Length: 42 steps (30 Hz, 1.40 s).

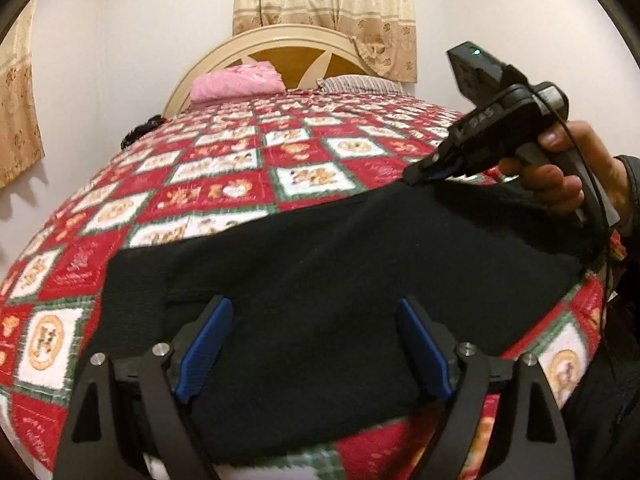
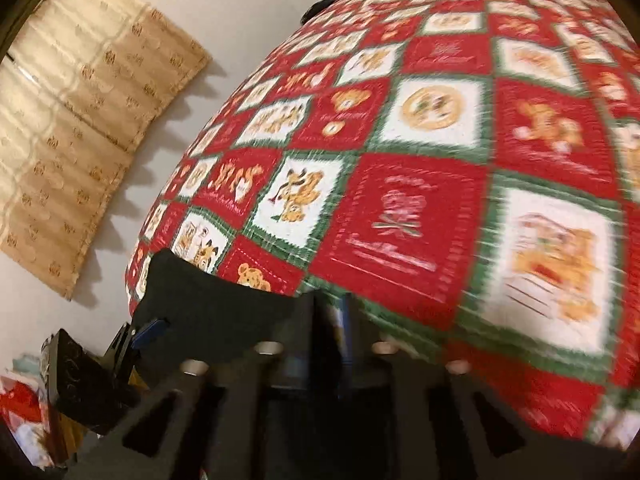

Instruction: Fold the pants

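Black pants lie folded into a broad slab across the near part of the bed. My left gripper hovers over their near half, blue pads wide apart and nothing between them, so it is open. A hand holds my right gripper at the pants' far right corner, where the cloth rises to its tips. In the blurred right wrist view the right gripper has its jaws a narrow way apart, with the pants reaching its left finger. Whether the pads press on the cloth I cannot tell.
A red, white and green patchwork quilt covers the bed. A pink pillow and a striped one lie by the headboard. Beige curtains hang on the wall left of the bed. Clutter sits on the floor beside it.
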Motion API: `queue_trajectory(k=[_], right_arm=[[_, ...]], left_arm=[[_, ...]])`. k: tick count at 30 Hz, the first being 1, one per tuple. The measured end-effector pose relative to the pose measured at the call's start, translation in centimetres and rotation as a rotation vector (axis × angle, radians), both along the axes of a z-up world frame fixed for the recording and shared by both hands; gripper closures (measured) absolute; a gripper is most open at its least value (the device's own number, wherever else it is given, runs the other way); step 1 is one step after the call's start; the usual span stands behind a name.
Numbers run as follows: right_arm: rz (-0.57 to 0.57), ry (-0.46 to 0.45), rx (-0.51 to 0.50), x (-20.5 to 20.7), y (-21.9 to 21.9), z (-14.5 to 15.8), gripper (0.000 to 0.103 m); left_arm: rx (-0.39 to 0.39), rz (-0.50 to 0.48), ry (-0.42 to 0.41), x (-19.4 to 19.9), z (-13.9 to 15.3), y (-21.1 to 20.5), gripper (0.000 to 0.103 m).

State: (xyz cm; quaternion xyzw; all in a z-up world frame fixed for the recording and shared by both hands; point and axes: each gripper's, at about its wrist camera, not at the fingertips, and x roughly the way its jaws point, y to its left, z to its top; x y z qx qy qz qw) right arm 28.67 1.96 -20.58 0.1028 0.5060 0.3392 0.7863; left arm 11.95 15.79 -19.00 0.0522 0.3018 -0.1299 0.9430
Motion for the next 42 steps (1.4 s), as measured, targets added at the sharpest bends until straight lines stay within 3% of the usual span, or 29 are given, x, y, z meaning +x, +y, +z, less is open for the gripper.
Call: queue_trajectory(k=[4,7,11,17,21,24,28,34,38,42], right_arm=[[-0.040,-0.122,-0.034,-3.1,-5.1,3.6,0.065],[-0.127,-0.152,-0.034,-5.3,-11.2,5.6,0.065],[-0.309,-0.200,-0.048,-9.7,-21.3,8.1,0.064],[-0.666,-0.223,-0.112,-17.9,-36.4,9.4,0.064],[-0.871,-0.207,-0.063,-22.5,-43.6,8.5,0.064],[-0.957,-0.202,-0.015,-24.4,-46.6,7.4,0.064],[-1.040,-0.177,0.015,-25.2,-48.9,5.2,0.064],[-0.996,-0.183,0.006,-24.2,-49.0,4.4,0.064],[-1.009,-0.205,0.015,-24.5,-49.2,4.6,0.064],[-1.031,-0.236,0.011,-25.3,-49.3,4.8,0.064]], left_arm=[[0.057,-0.098,-0.059,-1.8,1.8,-3.4,0.016],[0.088,-0.195,-0.063,-2.1,2.7,-7.1,0.016],[0.055,-0.335,-0.057,-1.7,3.6,-11.8,0.016],[0.139,-0.508,-0.053,-2.0,3.2,-19.1,0.016],[0.174,-0.569,-0.032,-2.2,2.0,-22.7,0.017],[0.201,-0.583,-0.009,-2.3,1.3,-24.1,0.026],[0.269,-0.568,0.006,-2.2,0.5,-25.0,0.026],[0.310,-0.546,0.014,-2.3,0.0,-24.9,0.029],[0.294,-0.560,0.022,-2.8,0.3,-24.8,0.042],[0.315,-0.570,0.004,-3.3,0.3,-25.2,0.045]])
